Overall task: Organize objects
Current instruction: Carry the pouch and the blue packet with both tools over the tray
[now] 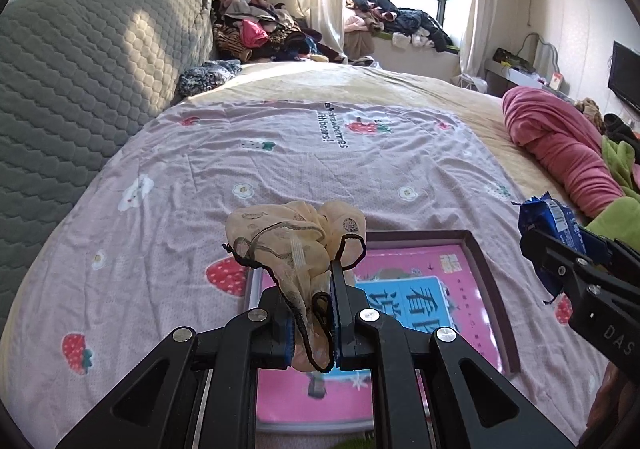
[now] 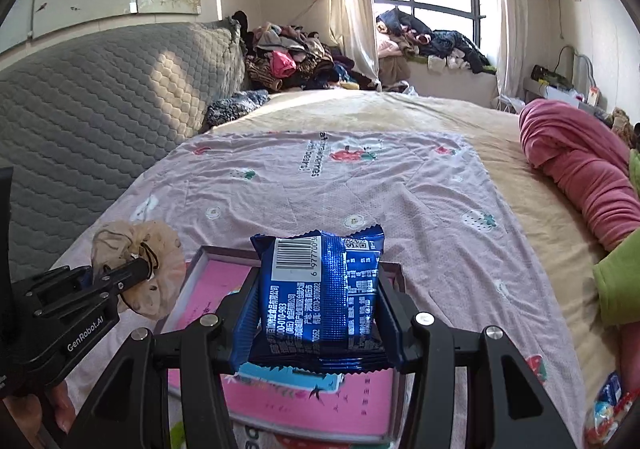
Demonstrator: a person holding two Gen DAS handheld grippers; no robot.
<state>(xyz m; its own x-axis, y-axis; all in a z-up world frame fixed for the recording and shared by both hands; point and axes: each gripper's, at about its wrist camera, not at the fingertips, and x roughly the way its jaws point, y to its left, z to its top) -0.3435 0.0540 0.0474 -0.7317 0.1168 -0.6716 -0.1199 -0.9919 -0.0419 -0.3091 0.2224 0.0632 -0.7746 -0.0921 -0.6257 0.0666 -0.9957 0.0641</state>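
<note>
Scrunchie (image 1: 296, 245), beige gauze with dark trim and small printed spots, sits pinched between the pressed-together fingers of the left gripper (image 1: 312, 313) in the left wrist view, bunched above and hanging below the blue pads. Under it lies a tray (image 1: 486, 269) with a dark raised rim, holding a pink book (image 1: 400, 289) whose blue panel carries large Chinese characters, only partly readable. The tray rests on a lilac sheet (image 1: 248, 165) printed with strawberries and flowers; black lettering on it reads "strawberries" and "with bears!", seen sideways. At the right edge the right gripper (image 1: 560, 249) shows, its body marked "DAS", with a blue packet (image 1: 550, 219) in its fingers. Further back are a grey quilted headboard (image 1: 80, 81), a rolled pink blanket (image 1: 560, 145), piles of clothes (image 1: 264, 33) by the window, and a dark screen (image 1: 626, 75) on the right wall.

From the right wrist view, the right gripper (image 2: 320, 301) is closed on the packet (image 2: 320, 289), held upright across the fingers over the tray (image 2: 200, 253). Its back faces the camera: a white barcode panel with digits starting "6 97770", a QR code, and small white Chinese print with "010-983" legible. The book (image 2: 216, 281) shows beneath. At left, the left gripper (image 2: 136, 269), marked "GenRobot.AI", clamps the scrunchie (image 2: 160, 261) just beside the tray's left rim. A hand (image 2: 40, 413) shows under it. The sheet (image 2: 400, 209) lettering appears upside down here. A colourful wrapper (image 2: 608, 405) lies at the lower right edge, too blurred to read.
</note>
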